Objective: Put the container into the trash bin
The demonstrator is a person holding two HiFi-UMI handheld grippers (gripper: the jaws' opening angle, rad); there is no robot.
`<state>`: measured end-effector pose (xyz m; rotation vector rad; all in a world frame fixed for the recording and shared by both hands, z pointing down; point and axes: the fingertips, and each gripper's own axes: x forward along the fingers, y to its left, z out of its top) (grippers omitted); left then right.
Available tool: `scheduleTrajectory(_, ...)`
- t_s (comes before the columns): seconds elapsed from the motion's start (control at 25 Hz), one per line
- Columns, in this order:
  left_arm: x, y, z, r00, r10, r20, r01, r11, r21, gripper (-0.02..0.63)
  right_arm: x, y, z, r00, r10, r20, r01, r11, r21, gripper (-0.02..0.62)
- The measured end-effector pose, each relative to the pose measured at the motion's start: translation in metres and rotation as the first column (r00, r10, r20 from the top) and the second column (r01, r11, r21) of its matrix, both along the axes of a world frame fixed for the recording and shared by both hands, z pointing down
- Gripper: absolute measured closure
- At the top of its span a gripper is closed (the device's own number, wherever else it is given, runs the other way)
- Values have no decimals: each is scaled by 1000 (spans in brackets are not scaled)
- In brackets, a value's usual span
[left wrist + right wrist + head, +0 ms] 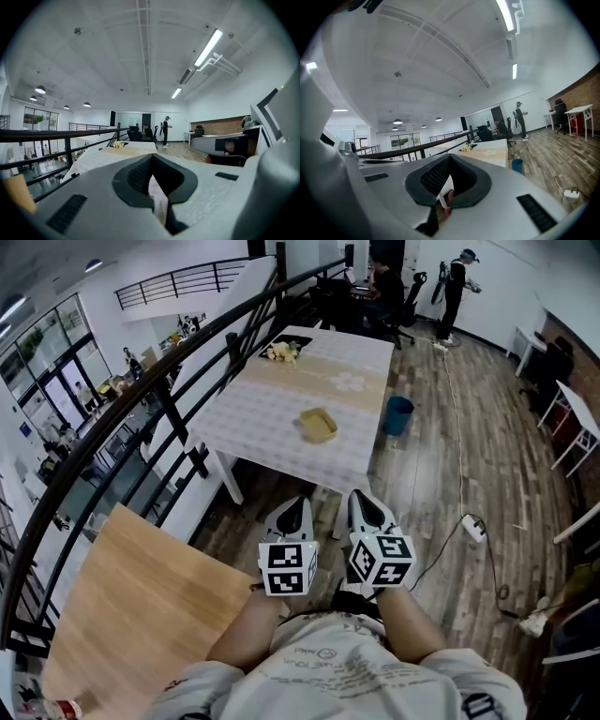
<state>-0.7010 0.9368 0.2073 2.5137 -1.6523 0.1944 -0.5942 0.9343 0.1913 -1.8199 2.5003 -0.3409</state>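
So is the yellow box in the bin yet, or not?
Nothing looks done yet. The yellow container sits on the white table, and the blue trash bin stands on the floor beside it. Nothing is in hand: the left hand-held gripper and right hand-held gripper are both shut and empty, short of the table. Left to do: go over, grab the container, drop it in the bin.
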Motion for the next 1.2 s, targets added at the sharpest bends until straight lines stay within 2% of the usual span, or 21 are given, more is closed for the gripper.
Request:
scheduleTrajectory(0.12,-2,-6,2,1000,1,1,-1,1000,-5,603,-3,-8,2,1000,-6,1,6,1000,-5,592)
scheduleTrajectory(0.32,-12,-26,-4,999,-46,-17,46,999,-1,603,-12,-35,1,999,-40,-5,40,999,4,592)
scheduleTrajectory(0.52,-7,-70,7,998,-57,-4,57,998,-7,603,-4,-78,9,999,-53,-5,53,998,24,592)
scheduleTrajectory(0.8,26,-141,11,999,-53,-9,53,998,-38,603,30,-151,12,999,-51,-4,51,999,11,592)
scheduleTrajectory(0.92,44,-182,15,997,-73,-11,72,995,-63,603,47,-191,8,997,-51,-56,52,998,22,592)
scheduleTrajectory(1.04,60,-224,18,995,-95,-11,94,991,-99,603,57,-229,1,993,-81,-90,85,996,33,592)
scheduleTrajectory(1.2,80,-276,23,992,-130,0,129,984,-124,603,73,-282,9,989,-125,-74,126,992,5,592)
